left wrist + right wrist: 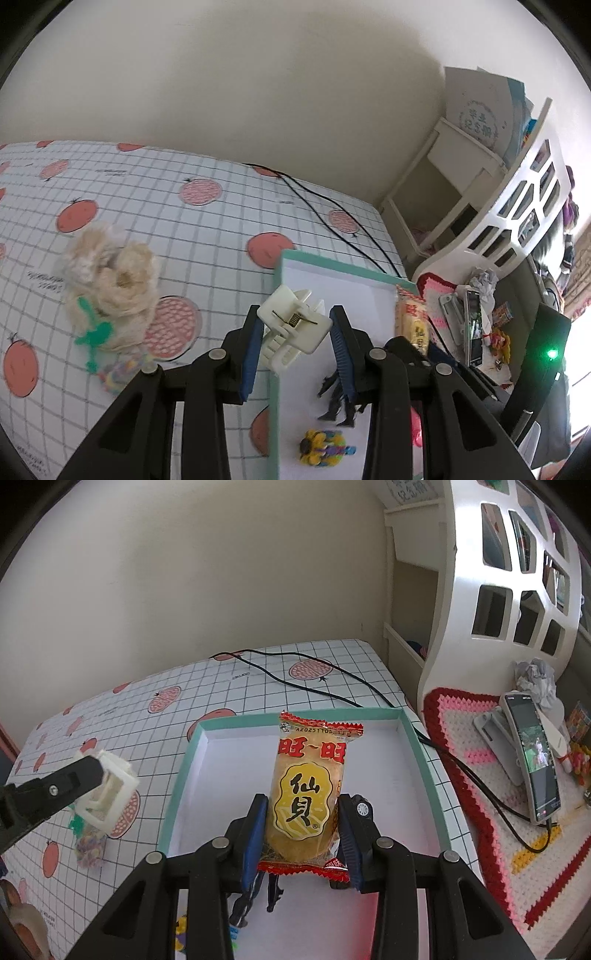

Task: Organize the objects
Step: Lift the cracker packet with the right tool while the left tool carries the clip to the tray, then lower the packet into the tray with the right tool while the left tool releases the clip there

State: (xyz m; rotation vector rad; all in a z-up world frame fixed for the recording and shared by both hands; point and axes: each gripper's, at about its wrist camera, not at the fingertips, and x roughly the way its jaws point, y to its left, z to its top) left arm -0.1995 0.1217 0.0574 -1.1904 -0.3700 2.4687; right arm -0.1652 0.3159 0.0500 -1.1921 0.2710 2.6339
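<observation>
My left gripper (295, 334) is shut on a white plastic clip (291, 325), held over the left edge of a shallow teal-rimmed box (332, 264). That clip (107, 794) shows at the left of the right wrist view, above the tablecloth. My right gripper (303, 832) is shut on a red and yellow snack packet (306, 794), upright above the box (184, 768). Inside the box lie a black toy figure (338, 400) and a yellow sunflower toy (321, 446). A small toy car (360, 806) peeks out behind my right finger.
On the checked tablecloth (177, 221) lie a beige fluffy bundle (110, 280), a green plastic piece (92, 332) and a colourful bead item (118, 371). A black cable (325, 690) crosses behind the box. A phone on a stand (532, 760) sits on a crocheted mat (480, 760) to the right.
</observation>
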